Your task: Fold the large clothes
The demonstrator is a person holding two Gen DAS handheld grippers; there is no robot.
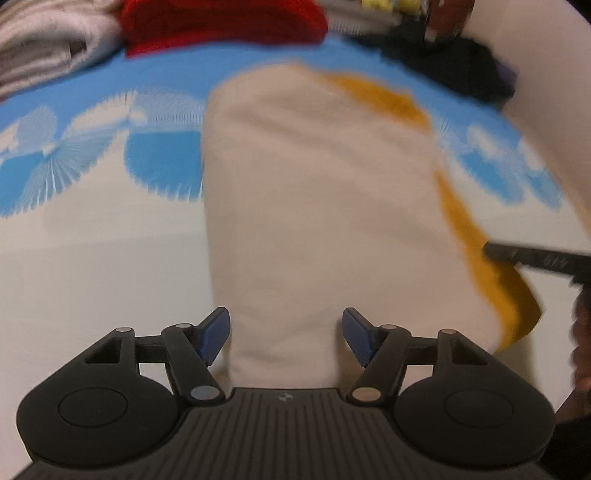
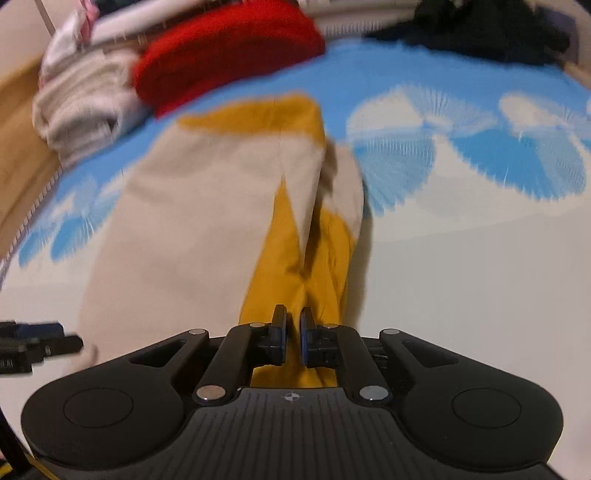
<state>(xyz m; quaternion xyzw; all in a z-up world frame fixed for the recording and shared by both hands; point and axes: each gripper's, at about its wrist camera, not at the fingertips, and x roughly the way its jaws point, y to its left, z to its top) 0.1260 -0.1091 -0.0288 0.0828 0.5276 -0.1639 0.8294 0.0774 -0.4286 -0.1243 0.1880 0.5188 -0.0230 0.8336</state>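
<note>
A beige and mustard-yellow garment (image 1: 317, 206) lies folded lengthwise on the blue and white bedspread (image 1: 110, 258). My left gripper (image 1: 284, 338) is open, its blue pads on either side of the garment's near beige end, with nothing held. My right gripper (image 2: 292, 339) is shut on the garment's yellow part (image 2: 295, 266) at its near edge. The garment also shows in the right wrist view (image 2: 192, 221). The right gripper's finger (image 1: 535, 258) shows at the right edge of the left wrist view. The left gripper (image 2: 33, 345) shows at the left edge of the right wrist view.
A red folded garment (image 2: 229, 55) and a pale folded pile (image 2: 81, 107) lie at the far side of the bed. Dark clothes (image 2: 487, 33) lie at the far right. A wooden bed edge (image 2: 18, 155) runs along the left.
</note>
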